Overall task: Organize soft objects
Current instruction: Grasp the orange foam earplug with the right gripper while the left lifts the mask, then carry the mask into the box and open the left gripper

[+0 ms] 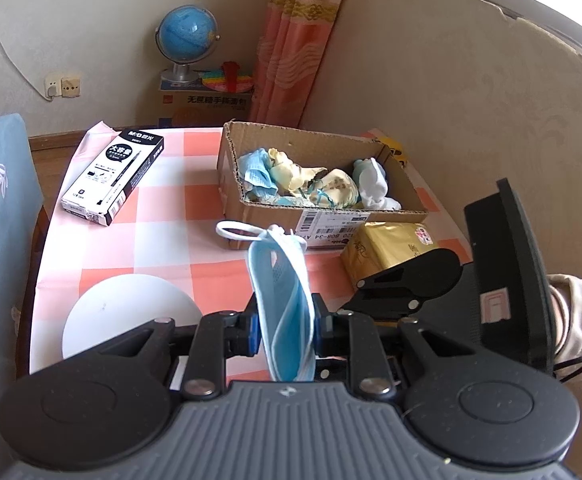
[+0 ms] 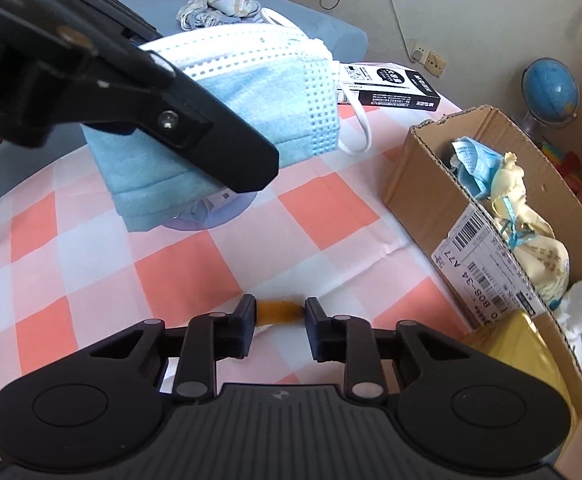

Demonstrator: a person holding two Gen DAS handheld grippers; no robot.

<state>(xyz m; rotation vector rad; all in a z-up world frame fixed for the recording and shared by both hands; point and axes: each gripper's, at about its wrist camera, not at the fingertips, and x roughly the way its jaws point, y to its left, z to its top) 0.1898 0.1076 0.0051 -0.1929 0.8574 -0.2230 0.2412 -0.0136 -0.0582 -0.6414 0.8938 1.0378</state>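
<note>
Checked orange, pink and white cloth point(image 1: 163, 208) covered the table, with beige wall behind and a striped curtain point(image 1: 291, 40) at top centre of the left wrist view. Low in that view, the left claw point(image 1: 287, 332) was pinched shut on a blue mask point(image 1: 287, 304), which stood up folded between the fingers, its white ear loop point(image 1: 237, 230) curling at the top, just in front of the box point(image 1: 327, 220). That cardboard box filled the middle of the frame and held crumpled blue masks, cream cloth pieces and white socks point(image 1: 375, 188). A gold pack point(image 1: 387, 248) lay just right of the box's near corner, a black pen box point(image 1: 111, 176) sat at left centre, a white disc point(image 1: 127, 312) at lower left, and a globe point(image 1: 189, 40) stood on a carton near the top. In the right wrist view, the right claw point(image 2: 279, 320) sat at bottom centre, its fingers moderately apart and gripping nothing; a small orange-brown bit point(image 2: 279, 306) showed between the tips, and I could not tell what it was. The left claw point(image 2: 139, 80) crossed the upper left of that frame, holding the mask point(image 2: 251, 96) above the cloth, with the box point(image 2: 419, 184) at right and a bed point(image 2: 283, 8) along the top.
</note>
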